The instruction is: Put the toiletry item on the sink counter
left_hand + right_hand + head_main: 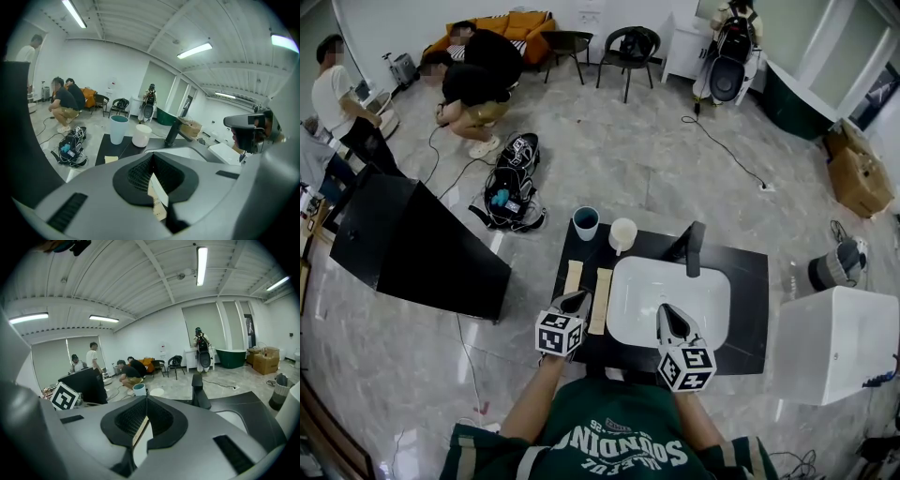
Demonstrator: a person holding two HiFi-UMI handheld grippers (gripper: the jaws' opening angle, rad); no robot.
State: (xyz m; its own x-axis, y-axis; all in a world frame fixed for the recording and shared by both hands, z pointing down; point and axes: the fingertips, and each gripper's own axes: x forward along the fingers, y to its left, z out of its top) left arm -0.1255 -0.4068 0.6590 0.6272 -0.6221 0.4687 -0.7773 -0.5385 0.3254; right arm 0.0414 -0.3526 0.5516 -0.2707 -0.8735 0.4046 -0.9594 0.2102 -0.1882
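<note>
Head view: the black sink counter [750,300] carries a white basin [703,291], with a black faucet [694,248] at the basin's 12 o'clock. A blue-rimmed cup [586,223] and a white cup [622,234] stand side by side at its 11 o'clock. The long tan toiletry item [601,300] lies flat on the counter at the basin's 9 o'clock, along the rim. A shorter tan piece [573,277] lies just beyond it at 10 o'clock. The left gripper [575,300] hovers just beside the long item, at its 9 o'clock, and the right gripper [673,317] hangs over the basin's 6 o'clock half. In the left gripper view the jaws are pressed together at the tips. A cream printed strip [158,197] shows through the slot beneath them, probably the long item on the counter below rather than anything pinched. In the right gripper view the jaws also meet, with only white basin showing through the slot.
</note>
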